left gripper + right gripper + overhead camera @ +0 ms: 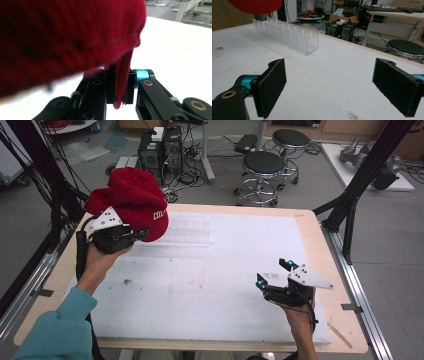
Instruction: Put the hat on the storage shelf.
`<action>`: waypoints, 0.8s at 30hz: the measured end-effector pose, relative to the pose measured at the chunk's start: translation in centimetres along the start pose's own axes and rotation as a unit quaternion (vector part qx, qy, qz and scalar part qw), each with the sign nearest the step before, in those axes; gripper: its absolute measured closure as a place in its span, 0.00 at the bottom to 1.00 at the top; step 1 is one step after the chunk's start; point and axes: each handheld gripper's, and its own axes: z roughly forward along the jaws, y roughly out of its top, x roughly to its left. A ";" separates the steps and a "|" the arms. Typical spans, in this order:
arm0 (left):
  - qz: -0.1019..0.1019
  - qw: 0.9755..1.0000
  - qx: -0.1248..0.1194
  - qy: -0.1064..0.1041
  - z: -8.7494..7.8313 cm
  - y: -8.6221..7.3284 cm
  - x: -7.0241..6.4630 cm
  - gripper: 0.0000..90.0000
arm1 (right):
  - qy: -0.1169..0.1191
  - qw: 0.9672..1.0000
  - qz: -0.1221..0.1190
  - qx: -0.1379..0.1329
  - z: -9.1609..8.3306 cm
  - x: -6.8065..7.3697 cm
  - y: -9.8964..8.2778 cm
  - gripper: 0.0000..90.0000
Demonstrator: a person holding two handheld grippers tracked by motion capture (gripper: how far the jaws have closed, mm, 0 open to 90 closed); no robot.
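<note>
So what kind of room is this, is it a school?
More likely a lab or workshop than a school. Computer towers with tangled cables sit on the floor, round stools stand behind the white work table, and black metal frame beams rise around it.

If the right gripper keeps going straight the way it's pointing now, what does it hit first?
Probably the clear plastic slotted rack. The right gripper, jaws open, points across bare white table toward the rack's near end, though it may pass just beside it.
</note>
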 end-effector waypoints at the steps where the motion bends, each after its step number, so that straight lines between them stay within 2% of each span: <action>1: 0.002 1.000 0.003 0.004 0.1 0.0 0.1 0.94 | -0.003 1.000 0.004 -0.003 -0.1 0.0 -0.5 0.12; 10: 0.021 0.999 0.016 0.047 1.0 -0.4 1.0 0.94 | -0.033 0.999 0.034 -0.009 -0.4 -0.3 -4.7 0.12; 13: 0.019 0.998 0.026 0.056 1.4 -0.6 1.2 0.94 | -0.044 0.998 0.041 -0.004 -0.3 -0.5 -5.7 0.12; 17: 0.019 0.996 0.041 0.073 2.0 -1.0 1.6 0.94 | -0.053 0.998 0.045 -0.008 -0.3 -0.7 -6.6 0.12; 21: 0.018 0.995 0.046 0.086 2.5 -1.2 1.8 0.94 | -0.061 0.997 0.050 -0.021 -0.3 -0.7 -6.9 0.12; 24: 0.023 0.994 0.054 0.088 3.1 -1.4 1.7 0.94 | -0.063 0.997 0.048 -0.019 -0.2 -0.7 -6.9 0.12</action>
